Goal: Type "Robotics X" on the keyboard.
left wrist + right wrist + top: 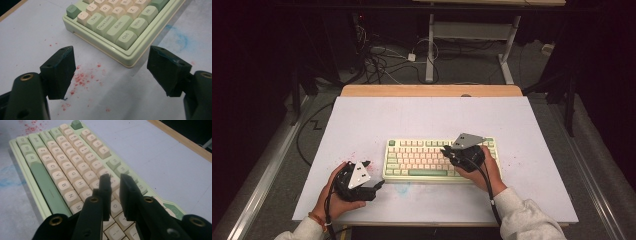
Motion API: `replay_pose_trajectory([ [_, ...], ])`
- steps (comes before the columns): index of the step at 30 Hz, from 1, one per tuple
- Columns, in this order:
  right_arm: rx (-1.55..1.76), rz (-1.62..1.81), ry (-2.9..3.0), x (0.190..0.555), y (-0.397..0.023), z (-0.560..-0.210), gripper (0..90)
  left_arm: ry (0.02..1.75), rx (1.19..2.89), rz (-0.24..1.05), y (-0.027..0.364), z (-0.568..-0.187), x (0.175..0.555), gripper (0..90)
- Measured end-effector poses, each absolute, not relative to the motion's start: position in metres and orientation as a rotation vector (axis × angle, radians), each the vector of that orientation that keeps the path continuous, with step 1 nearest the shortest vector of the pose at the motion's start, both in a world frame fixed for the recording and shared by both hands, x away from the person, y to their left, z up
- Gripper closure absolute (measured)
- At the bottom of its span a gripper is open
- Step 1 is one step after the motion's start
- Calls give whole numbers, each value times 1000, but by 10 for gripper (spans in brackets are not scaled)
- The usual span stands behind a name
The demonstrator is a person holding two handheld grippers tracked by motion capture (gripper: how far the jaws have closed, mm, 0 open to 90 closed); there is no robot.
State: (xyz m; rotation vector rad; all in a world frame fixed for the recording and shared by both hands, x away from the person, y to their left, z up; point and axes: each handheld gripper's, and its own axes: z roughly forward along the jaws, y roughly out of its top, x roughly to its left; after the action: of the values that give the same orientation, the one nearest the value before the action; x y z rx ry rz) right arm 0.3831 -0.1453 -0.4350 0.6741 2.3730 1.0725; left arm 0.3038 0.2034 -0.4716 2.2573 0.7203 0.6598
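Smooth white table (pixel 362 120) bears blocky green-and-cream keyboard (pixel 422 160).

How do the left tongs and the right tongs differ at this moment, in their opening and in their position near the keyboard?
The left tongs stand wide open; the right tongs are nearly closed, with a narrow gap and nothing between them. The left tongs rest over the bare table beside the keyboard, near its left front corner; the right tongs hang above its keys at the right side. Both have black jaws and hold nothing.
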Motion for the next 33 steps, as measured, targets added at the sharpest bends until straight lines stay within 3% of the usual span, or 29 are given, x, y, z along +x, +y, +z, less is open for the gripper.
replay_pose_trajectory([
  [7, 676, 1126, 2291, 374, -154, -429, 476, 768, 2260, 656, 208, -473, 307, 237],
  [11, 667, 1149, 2222, 367, -162, -429, 345, 787, 2248, 645, 209, -472, 308, 237],
  [21, 679, 1165, 2129, 350, -182, -428, 257, 787, 2226, 631, 209, -470, 308, 241],
  [28, 697, 1136, 2095, 339, -196, -431, 253, 765, 2224, 622, 210, -467, 308, 346],
  [33, 731, 1123, 2086, 330, -209, -435, 251, 773, 2218, 580, 211, -464, 308, 498],
])
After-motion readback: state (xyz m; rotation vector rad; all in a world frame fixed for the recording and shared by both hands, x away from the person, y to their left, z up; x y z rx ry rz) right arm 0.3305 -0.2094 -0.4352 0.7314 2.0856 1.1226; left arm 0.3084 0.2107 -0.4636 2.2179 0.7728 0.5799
